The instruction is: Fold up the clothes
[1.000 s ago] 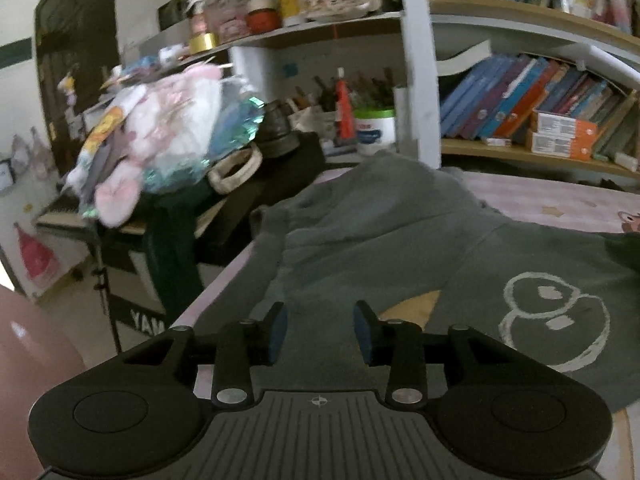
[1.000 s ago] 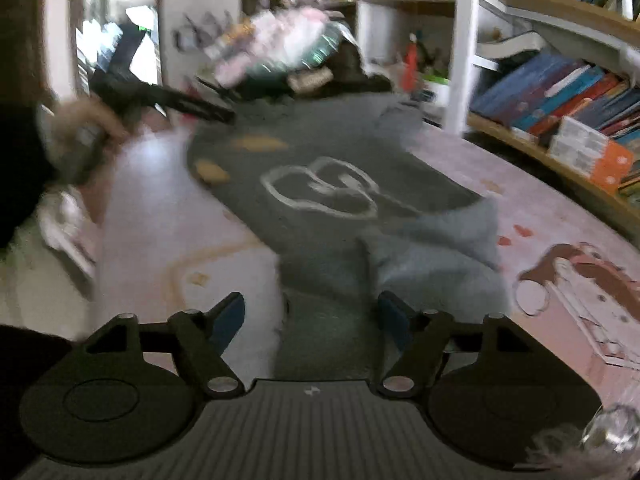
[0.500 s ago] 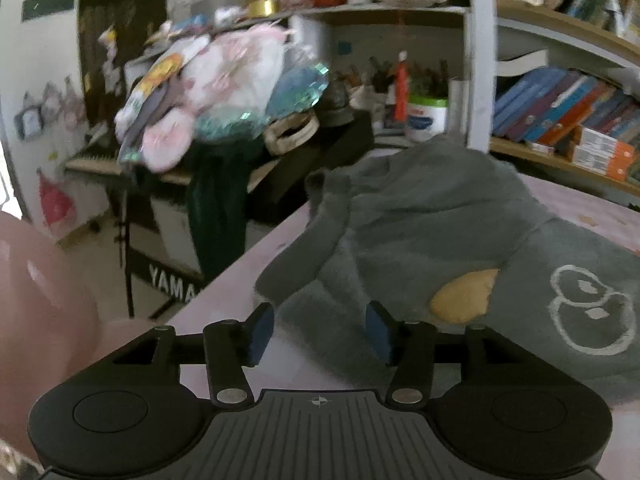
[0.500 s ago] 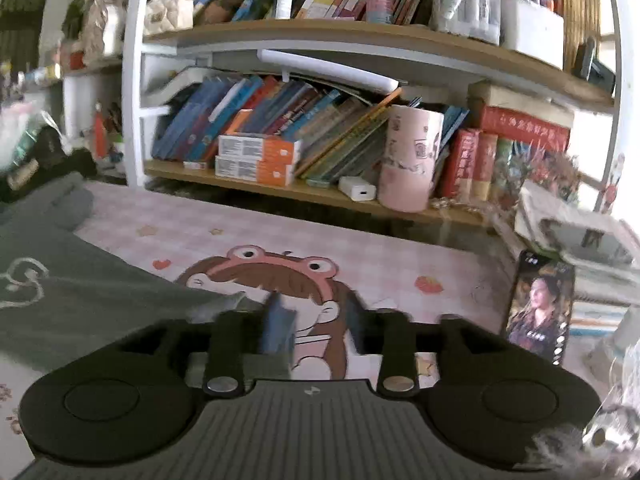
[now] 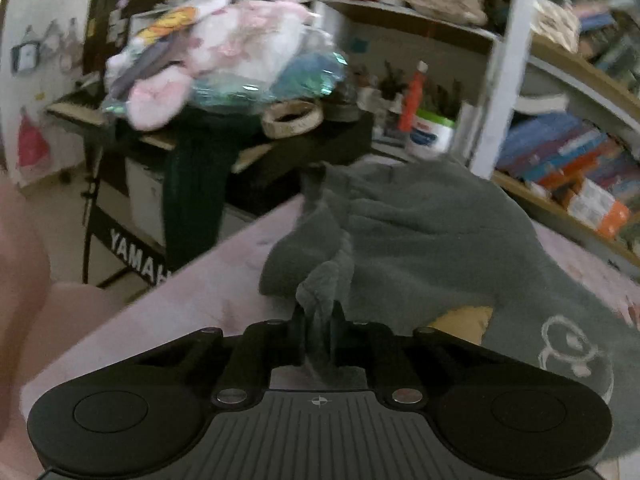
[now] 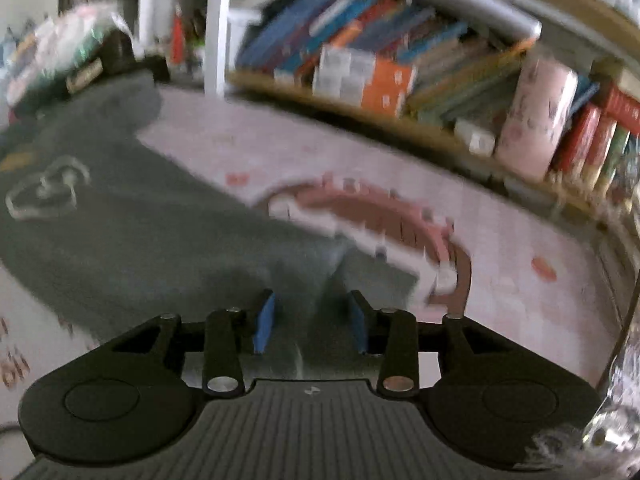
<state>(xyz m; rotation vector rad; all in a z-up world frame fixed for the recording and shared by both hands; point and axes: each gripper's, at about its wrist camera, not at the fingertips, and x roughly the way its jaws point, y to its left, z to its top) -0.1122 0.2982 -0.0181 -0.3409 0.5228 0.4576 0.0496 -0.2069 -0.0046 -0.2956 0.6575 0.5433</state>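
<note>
A dark grey fleece garment (image 5: 420,240) lies on the pink patterned table cover (image 5: 192,304), with a white outline print (image 5: 568,348) and a yellow patch (image 5: 460,320). My left gripper (image 5: 318,316) is shut on a bunched edge of the garment near the table's left side. In the blurred right wrist view the same garment (image 6: 140,248) stretches away to the left. A raised fold of it fills the gap between the blue pads (image 6: 266,320) of my right gripper (image 6: 312,316), which grips that thick end.
Bookshelves (image 6: 360,76) run along the table's far side, with a pink cylinder (image 6: 536,120) standing among the books. A white post (image 5: 500,68) rises at the table's back. Left of the table stands a keyboard stand (image 5: 136,256) piled with soft things (image 5: 224,52).
The left jaws, open around the garment's edge before, have shut on it. The right view has swung from the bookshelf back toward the garment, with cloth still between its pads.
</note>
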